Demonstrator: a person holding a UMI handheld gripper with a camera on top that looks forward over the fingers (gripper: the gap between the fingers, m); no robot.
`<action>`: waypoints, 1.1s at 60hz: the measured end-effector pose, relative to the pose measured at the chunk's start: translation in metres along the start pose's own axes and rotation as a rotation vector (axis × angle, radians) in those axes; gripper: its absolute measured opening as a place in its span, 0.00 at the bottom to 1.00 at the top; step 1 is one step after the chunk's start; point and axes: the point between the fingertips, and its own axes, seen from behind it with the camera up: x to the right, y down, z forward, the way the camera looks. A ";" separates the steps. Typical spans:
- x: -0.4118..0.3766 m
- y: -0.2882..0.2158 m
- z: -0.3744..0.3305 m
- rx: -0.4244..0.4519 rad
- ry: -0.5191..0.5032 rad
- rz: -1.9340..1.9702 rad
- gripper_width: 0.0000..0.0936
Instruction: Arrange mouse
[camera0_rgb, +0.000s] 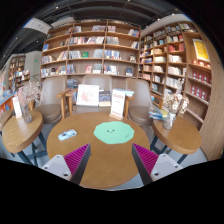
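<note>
The gripper (110, 160) hangs wide open and empty; the mouse (67, 134) lies ahead-left of the fingers, beside the green mat (113, 132).

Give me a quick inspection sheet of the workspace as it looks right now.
Surface: round wooden table, mostly bare.
Job's things: green mat mid-table beyond the tongs; no mouse clearly seen. A small white-and-blue item lies left of the mat, too small to identify.
Clutter: upright display cards at the table's far edge.
Tongs: open, holding nothing, low over the near table.
Cables: nothing seen.
Surroundings: bookshelves behind, chairs and side tables around.
</note>
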 end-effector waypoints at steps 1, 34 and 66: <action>-0.001 0.001 0.000 -0.003 -0.003 0.000 0.91; -0.177 0.055 0.045 -0.118 -0.180 -0.043 0.91; -0.269 0.077 0.146 -0.173 -0.197 -0.004 0.91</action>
